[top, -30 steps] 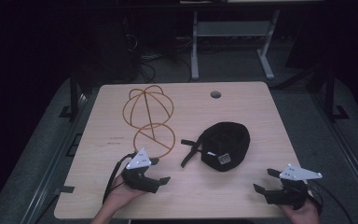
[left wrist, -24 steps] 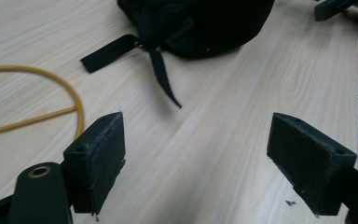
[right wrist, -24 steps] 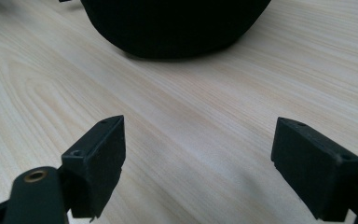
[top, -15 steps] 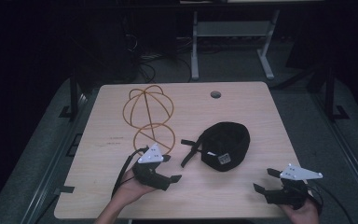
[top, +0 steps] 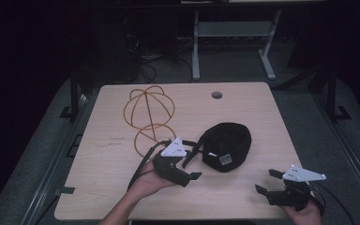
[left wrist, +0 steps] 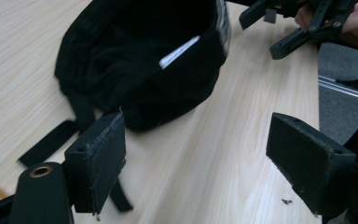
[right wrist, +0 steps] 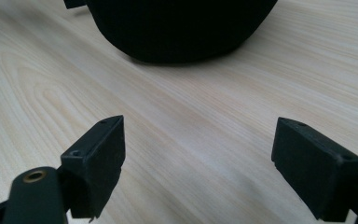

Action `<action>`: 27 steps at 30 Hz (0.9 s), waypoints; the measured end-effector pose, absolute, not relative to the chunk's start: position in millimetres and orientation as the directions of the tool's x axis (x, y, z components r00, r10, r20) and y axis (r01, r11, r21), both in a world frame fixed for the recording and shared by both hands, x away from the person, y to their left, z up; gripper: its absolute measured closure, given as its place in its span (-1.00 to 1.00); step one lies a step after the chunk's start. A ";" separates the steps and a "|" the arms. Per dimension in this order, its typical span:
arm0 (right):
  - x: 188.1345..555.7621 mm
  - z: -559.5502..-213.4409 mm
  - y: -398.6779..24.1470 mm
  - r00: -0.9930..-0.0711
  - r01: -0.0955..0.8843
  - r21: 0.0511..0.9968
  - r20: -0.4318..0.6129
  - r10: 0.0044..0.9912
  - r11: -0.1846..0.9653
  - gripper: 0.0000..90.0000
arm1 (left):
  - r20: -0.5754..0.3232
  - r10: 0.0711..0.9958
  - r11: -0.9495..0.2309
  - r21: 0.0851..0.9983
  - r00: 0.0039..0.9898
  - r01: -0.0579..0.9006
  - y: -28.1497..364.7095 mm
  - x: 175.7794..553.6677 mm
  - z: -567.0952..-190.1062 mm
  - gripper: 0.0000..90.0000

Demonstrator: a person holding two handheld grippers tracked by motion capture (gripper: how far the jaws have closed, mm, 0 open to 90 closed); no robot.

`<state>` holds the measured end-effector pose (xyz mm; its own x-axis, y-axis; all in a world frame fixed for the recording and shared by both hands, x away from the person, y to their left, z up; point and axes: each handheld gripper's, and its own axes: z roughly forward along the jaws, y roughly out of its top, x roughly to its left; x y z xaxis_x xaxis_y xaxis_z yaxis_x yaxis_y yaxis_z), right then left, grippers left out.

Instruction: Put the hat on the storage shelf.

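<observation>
Since both grippers are empty, I'd say this one has barely started. The black cap point(top: 227, 146) sits upside down on the table point(top: 262, 112), right of center, opening facing up with its white tag showing inside, and nothing has hold of it yet. Just left of it stands the orange wire stand point(top: 149, 117), still bare, so if the cap is meant to end up on that frame, basically the whole job is left: grab, lift, place.

The left gripper point(top: 187, 176) hovers just near and left of the cap, jaws spread wide apart. From the left gripper view the cap point(left wrist: 144, 60) lies right ahead of the jaws, its rim a little beyond the tips, with the loose strap point(left wrist: 46, 142) trailing toward the left jaw. Looks like it's lining up for the rim, but no contact that I can see.

The right gripper point(top: 267, 183) hangs at the near right corner of the table, jaws also wide apart, and the cap is well ahead of it, to the far left.
</observation>
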<state>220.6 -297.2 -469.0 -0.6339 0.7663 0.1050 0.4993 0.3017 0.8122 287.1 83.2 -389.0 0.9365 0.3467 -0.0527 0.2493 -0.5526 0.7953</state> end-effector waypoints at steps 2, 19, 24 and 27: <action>220.3 -468.7 -298.1 -0.631 0.502 0.812 0.110 0.768 0.297 -0.62 | -0.046 0.334 -0.560 0.794 0.942 0.237 76.0 289.1 -385.7 -0.56; 219.7 -467.6 -298.7 -0.639 0.491 0.817 0.102 0.763 0.302 -0.62 | -0.015 0.257 -0.634 0.752 0.966 0.180 24.2 307.6 -374.8 -0.45; 219.6 -466.5 -300.4 -0.631 0.490 0.825 0.112 0.768 0.282 -0.62 | -0.015 0.237 -0.666 0.726 0.971 0.173 11.1 311.2 -378.9 -0.38; 219.7 -466.1 -301.3 -0.630 0.488 0.828 0.117 0.768 0.275 -0.62 | -0.023 0.231 -0.678 0.713 0.973 0.178 5.8 315.3 -381.4 -0.34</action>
